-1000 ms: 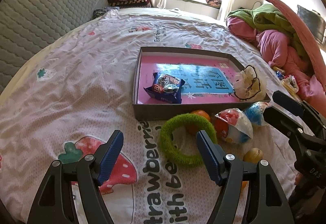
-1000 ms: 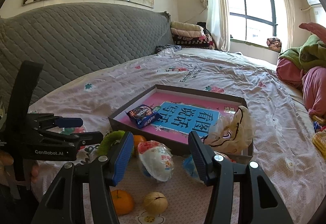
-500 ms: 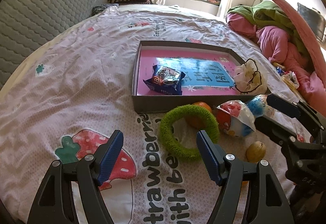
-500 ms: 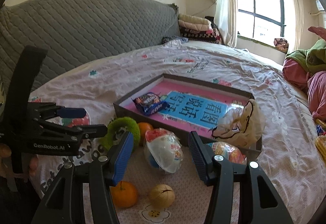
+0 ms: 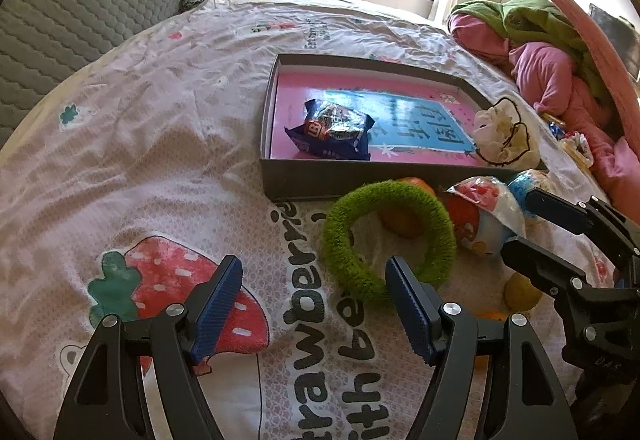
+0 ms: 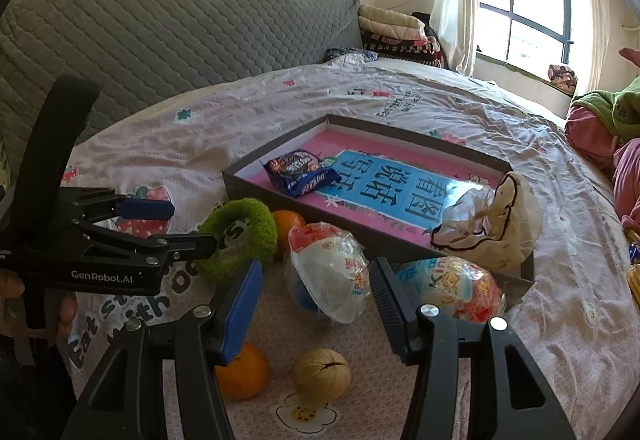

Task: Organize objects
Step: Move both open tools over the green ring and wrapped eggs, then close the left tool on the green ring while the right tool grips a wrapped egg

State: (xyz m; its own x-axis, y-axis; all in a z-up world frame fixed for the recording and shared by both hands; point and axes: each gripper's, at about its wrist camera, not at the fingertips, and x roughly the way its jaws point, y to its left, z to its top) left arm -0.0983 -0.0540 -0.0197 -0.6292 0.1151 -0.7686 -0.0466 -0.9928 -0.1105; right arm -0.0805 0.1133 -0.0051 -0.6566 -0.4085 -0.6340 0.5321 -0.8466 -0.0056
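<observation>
Right wrist view: approach step, gripper (image 6: 316, 290) unclenched, empty, before packet (image 6: 330, 276) beside box (image 6: 256, 185); next, closing on it.

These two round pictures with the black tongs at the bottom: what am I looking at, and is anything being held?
No robot here: a person holds a hand tool in each hand, each with its own wide-angle camera looking along its jaws. One picture looks out from the left gripper, the other from the right gripper. Both stand open and hold nothing. On the bedspread lies a shallow box with a blue snack packet inside. In front of the box lie a green fuzzy ring, two wrapped snack balls, two oranges and a walnut. A crumpled bag rests on the box corner.
</observation>
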